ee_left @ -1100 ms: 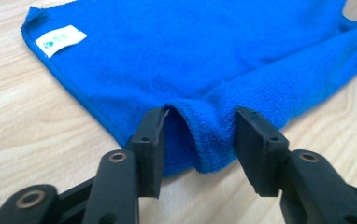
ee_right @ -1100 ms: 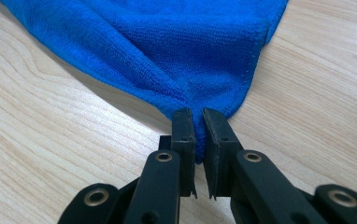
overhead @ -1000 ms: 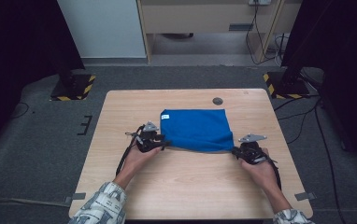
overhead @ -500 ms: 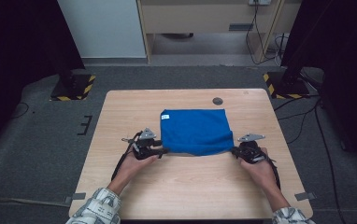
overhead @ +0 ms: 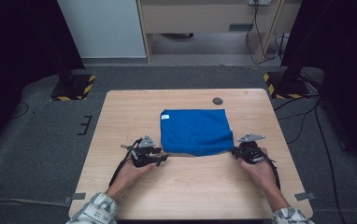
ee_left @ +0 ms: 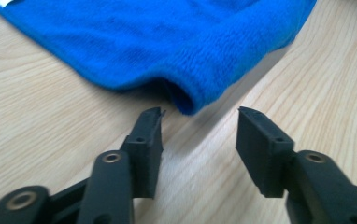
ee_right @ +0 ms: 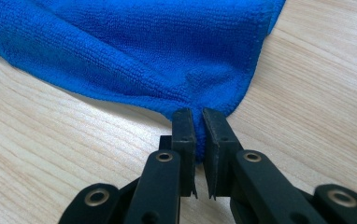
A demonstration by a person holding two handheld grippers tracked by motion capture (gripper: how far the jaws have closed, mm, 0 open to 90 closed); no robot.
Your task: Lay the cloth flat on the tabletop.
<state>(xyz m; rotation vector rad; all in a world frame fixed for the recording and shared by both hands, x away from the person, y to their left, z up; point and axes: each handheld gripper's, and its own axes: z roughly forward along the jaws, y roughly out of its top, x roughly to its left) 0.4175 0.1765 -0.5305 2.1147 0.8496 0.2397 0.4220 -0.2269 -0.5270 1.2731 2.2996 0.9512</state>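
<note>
A blue cloth [overhead: 195,130] lies folded on the wooden table [overhead: 190,191], a small white label [overhead: 166,116] at its far left corner. My right gripper [overhead: 235,150] is shut on the cloth's near right corner; in the right gripper view the cloth [ee_right: 144,51] is pinched between the two jaws of my right gripper [ee_right: 198,116]. My left gripper [overhead: 163,157] rests low by the near left corner. In the left gripper view my left gripper [ee_left: 200,114] is open, its jaws have just been closing, and the cloth's [ee_left: 167,42] folded corner lies just beyond the tips, not between them.
A small dark round disc [overhead: 217,101] sits in the tabletop behind the cloth. Bare wood runs along the near side and the left of the table. Black stands with yellow-striped feet [overhead: 71,88] flank the table on the grey floor.
My left gripper has drawn back from the cloth's near left corner toward the table's near edge and sunk a little. The right gripper and the cloth have stayed put.
</note>
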